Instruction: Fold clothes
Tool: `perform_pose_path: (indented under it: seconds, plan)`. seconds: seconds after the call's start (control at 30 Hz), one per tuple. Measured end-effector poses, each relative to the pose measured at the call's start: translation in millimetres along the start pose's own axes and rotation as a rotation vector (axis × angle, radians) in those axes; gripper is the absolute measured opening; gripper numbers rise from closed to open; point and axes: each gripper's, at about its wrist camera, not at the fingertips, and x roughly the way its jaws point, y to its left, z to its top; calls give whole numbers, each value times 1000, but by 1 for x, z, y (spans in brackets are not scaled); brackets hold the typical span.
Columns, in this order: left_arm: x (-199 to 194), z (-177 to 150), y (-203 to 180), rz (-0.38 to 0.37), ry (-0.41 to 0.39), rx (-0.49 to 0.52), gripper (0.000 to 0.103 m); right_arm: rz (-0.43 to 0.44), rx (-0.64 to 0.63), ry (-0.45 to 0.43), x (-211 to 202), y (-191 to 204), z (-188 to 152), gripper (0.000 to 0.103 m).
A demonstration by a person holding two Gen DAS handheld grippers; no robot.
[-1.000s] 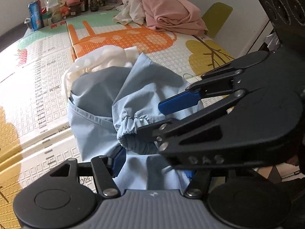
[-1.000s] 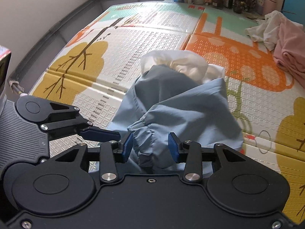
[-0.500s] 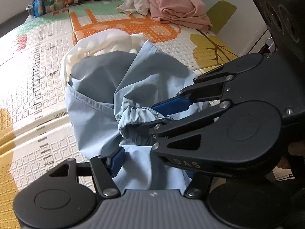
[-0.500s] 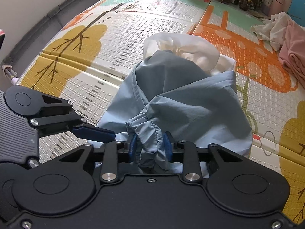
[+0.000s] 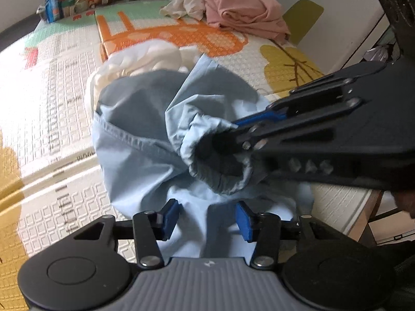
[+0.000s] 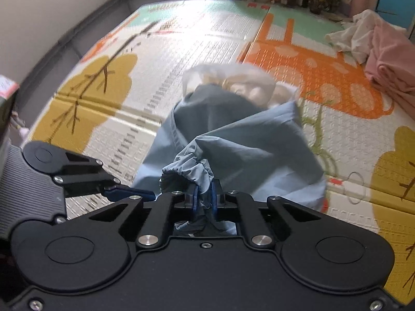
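The right gripper (image 6: 203, 198) has its fingers pressed together on the elastic cuff (image 6: 189, 173) of the blue garment (image 6: 233, 140), so this sleeve end sits right at the fingertips and is lifted a little above the mat (image 6: 181, 41). The left gripper (image 5: 206, 219) is just beside it, its fingers spread and holding nothing, with loose blue cloth lying between and under them. From the cuff the garment runs away from both grippers, its long axis pointing forward over the mat, and it ends at the bunched white cloth (image 5: 145, 59) which touches its far edge. In my judgement the left gripper is the nearer one to take the hem (image 5: 129, 137), which lies forward and to its left. Well apart, at the far corner, lies a pink pile (image 5: 241, 7).
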Motion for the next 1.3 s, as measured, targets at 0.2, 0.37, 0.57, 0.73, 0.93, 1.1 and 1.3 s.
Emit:
perform_pose_path:
  seconds: [0.2, 0.37, 0.57, 0.73, 0.93, 1.1, 1.3]
  plan:
    - [-17, 19, -14, -10, -53, 41, 55, -33, 47, -60, -36, -20, 5, 8]
    - [-13, 35, -33, -6, -60, 86, 55, -92, 87, -101, -62, -43, 5, 8]
    - [4, 48, -58, -25, -43, 148, 58, -176, 161, -117, -80, -81, -5, 8]
    - [22, 57, -70, -9, -12, 158, 58, -240, 227, -112, -85, -113, -18, 8]
    - [36, 62, -71, 8, 25, 143, 59, -295, 290, -91, -83, -144, -34, 8]
    - [44, 64, -74, 20, 41, 141, 60, -342, 343, -65, -76, -168, -46, 12]
    - [50, 65, -81, 21, 49, 155, 63, -395, 395, -28, -69, -193, -60, 15]
